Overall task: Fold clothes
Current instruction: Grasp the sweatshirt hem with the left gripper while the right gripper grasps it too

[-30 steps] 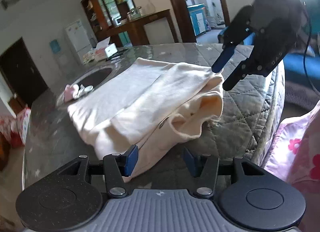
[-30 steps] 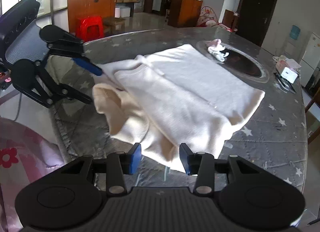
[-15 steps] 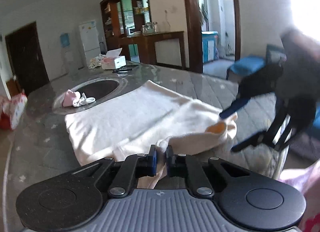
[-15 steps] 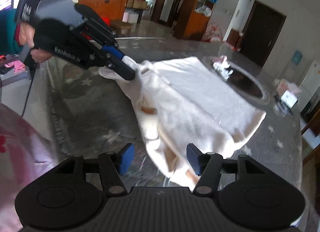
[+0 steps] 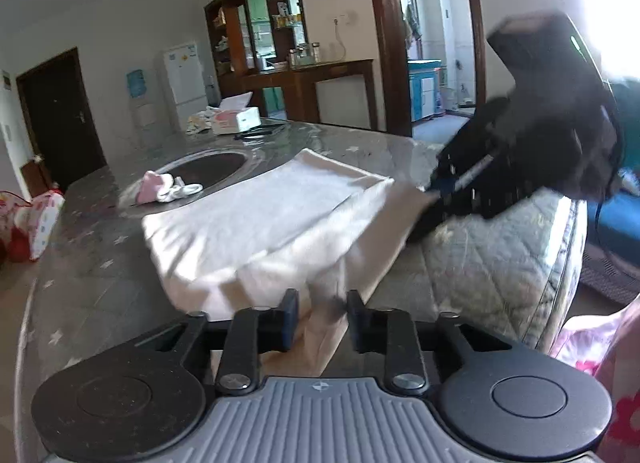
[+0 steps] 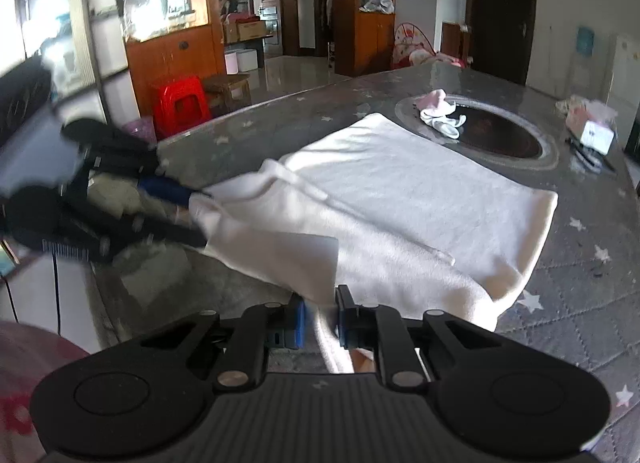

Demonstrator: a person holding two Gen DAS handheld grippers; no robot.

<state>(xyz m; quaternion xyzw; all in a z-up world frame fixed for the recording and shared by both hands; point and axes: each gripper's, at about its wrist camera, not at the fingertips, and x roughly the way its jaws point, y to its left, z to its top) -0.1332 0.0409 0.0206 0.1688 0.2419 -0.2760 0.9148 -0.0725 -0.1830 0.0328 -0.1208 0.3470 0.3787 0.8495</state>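
A cream garment (image 5: 260, 215) lies partly folded on the grey quilted table (image 5: 80, 287); it also shows in the right wrist view (image 6: 400, 191). My left gripper (image 5: 322, 319) has cream cloth between its jaws at the near edge, with a gap still visible; from the right wrist view it (image 6: 192, 219) grips the garment's left corner. My right gripper (image 6: 320, 321) is shut on the near hem; from the left wrist view it (image 5: 430, 203) holds the far right corner. The edge between them is pulled taut above the table.
Pink and white small clothes (image 5: 164, 189) lie by a dark round recess (image 6: 496, 135) in the table. A tissue box (image 5: 236, 119) sits at the far edge. A red stool (image 6: 182, 103) and cabinets stand beyond the table.
The right gripper has closed on the garment's near hem. Both grippers have pulled apart, stretching the bunched edge flat. The left gripper's jaws look a little wider than before.
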